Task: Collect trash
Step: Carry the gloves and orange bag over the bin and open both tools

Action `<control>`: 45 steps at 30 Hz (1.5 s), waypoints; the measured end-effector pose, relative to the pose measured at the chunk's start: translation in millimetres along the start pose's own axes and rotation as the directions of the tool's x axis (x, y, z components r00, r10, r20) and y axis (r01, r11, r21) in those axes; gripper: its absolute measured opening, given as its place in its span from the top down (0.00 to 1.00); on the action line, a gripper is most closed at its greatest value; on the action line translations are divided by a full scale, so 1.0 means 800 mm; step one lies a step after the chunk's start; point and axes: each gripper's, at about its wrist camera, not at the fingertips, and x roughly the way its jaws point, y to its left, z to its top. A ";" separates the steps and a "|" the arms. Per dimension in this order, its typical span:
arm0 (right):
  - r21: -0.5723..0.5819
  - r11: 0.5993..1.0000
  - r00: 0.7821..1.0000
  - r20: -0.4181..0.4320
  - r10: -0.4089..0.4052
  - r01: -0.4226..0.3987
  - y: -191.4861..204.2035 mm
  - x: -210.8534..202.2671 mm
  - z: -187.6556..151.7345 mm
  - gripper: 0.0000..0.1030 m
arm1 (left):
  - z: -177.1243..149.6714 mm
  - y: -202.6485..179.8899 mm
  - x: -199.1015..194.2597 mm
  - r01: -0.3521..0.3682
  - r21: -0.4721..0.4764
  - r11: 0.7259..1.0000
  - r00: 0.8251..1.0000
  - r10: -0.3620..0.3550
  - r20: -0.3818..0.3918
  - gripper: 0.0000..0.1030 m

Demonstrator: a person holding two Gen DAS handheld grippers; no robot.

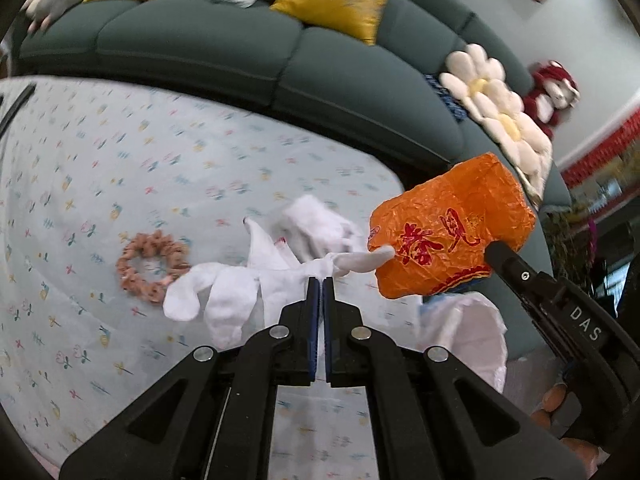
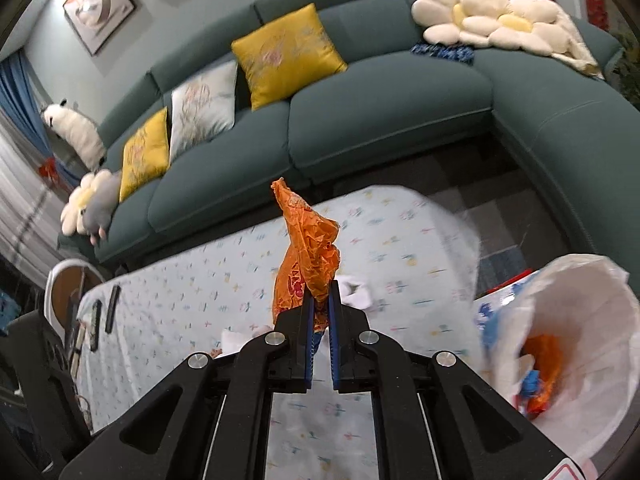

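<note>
Right gripper [image 2: 321, 292] clamped on a crumpled orange wrapper [image 2: 308, 248] held above the floral tablecloth [image 2: 200, 280], left gripper [image 1: 321, 280] pinched on white tissue [image 1: 240, 292], white-lined trash bin [image 2: 580, 320] just beside the table, pink scrunchie [image 1: 150, 266] nearby

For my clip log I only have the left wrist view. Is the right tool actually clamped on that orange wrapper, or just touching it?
Observer: Clamped. In the right wrist view the right gripper has its jaws shut on the orange wrapper, which sticks up above them.
Operator: I see only a corner of the white bag. Anything in it yet?
Observer: Yes. The white bag stands open to the right of the gripper, with orange and blue scraps already inside.
</note>
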 end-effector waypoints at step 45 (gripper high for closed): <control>0.266 0.950 0.961 0.174 -0.214 0.163 -0.283 -0.189 -0.046 0.94 | -0.121 -0.281 0.019 0.198 0.301 0.933 0.979 -0.177 -0.097 0.63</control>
